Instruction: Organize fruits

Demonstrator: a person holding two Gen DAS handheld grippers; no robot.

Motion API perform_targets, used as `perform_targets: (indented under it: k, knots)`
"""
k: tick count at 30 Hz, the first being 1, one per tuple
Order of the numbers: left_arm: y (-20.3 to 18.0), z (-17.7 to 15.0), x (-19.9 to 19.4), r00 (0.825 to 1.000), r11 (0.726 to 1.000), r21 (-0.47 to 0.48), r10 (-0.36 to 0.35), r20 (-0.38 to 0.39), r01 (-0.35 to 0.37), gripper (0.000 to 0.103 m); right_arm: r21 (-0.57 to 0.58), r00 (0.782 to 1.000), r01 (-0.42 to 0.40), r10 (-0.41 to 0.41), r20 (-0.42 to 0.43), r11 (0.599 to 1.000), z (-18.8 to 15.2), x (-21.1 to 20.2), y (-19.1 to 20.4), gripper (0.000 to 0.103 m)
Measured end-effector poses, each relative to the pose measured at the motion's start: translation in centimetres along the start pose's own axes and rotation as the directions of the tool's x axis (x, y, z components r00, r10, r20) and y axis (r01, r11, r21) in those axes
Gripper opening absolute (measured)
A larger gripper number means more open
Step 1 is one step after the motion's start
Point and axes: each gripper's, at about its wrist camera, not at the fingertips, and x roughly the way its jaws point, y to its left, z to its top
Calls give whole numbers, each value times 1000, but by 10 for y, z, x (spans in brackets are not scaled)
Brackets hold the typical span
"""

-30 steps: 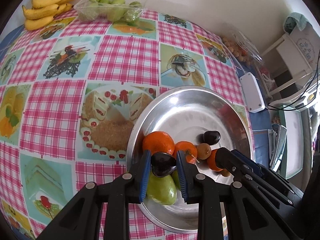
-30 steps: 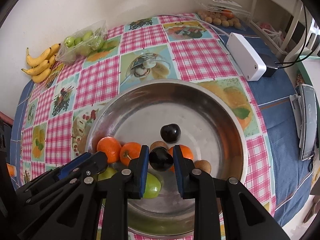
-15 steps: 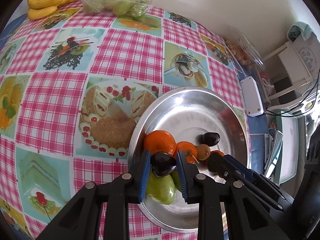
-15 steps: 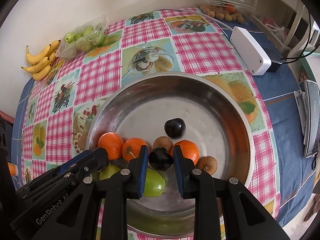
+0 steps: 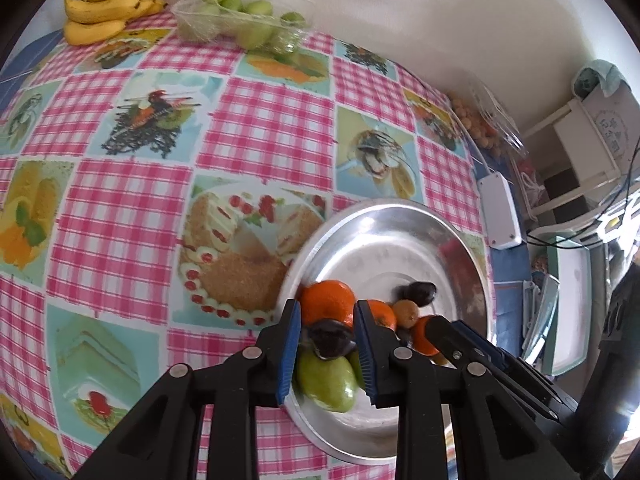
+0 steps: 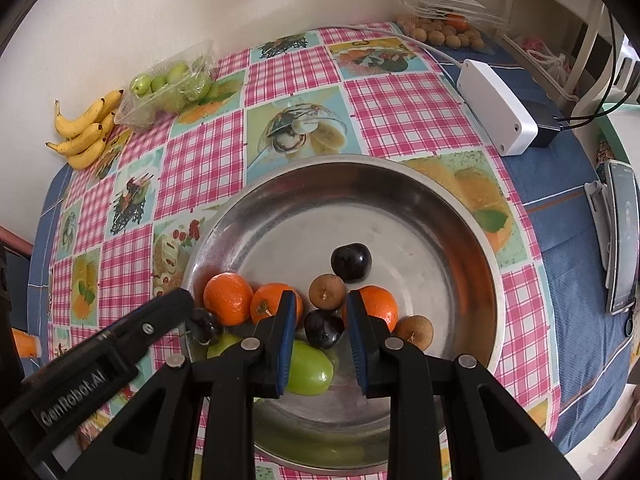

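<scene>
A steel bowl [image 6: 472, 216] holds oranges [image 6: 226, 298], brown longans [image 6: 327, 291], a dark plum [image 6: 351, 262] and green fruit [image 6: 310, 370]. My left gripper [image 5: 326, 338] is shut on a dark plum [image 5: 330, 340] over the bowl's [image 5: 384, 216] near-left side, above a green fruit [image 5: 326, 380]. My right gripper [image 6: 320, 326] has its jaws apart; a dark plum [image 6: 323, 328] lies between them, touching neither pad clearly. The left gripper also shows in the right wrist view [image 6: 200, 322].
Bananas [image 5: 108, 8] and a clear tray of green fruit [image 5: 244, 26] sit at the table's far edge by the wall. A white box [image 6: 496, 106], a tray of longans [image 6: 444, 34] and a phone [image 6: 622, 236] lie to the right.
The right gripper's jaws have opened wider around its plum. The left gripper has moved slightly toward the bowl's left rim, still holding its plum.
</scene>
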Motion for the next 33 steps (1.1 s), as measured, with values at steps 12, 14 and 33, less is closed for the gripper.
perform_targets:
  k: [12, 14, 33]
  knots:
    - [42, 9, 1, 978, 979, -47, 202, 45, -200, 55, -16, 999, 29, -29, -18, 999, -1, 8, 4, 29]
    - [47, 10, 3, 975, 974, -64, 220, 30, -218, 60, -17, 999, 36, -36, -16, 999, -1, 8, 4, 37]
    - [66, 12, 8, 927, 928, -54, 371, 49, -369, 103, -34, 998, 62, -61, 26, 997, 1, 9, 6, 90]
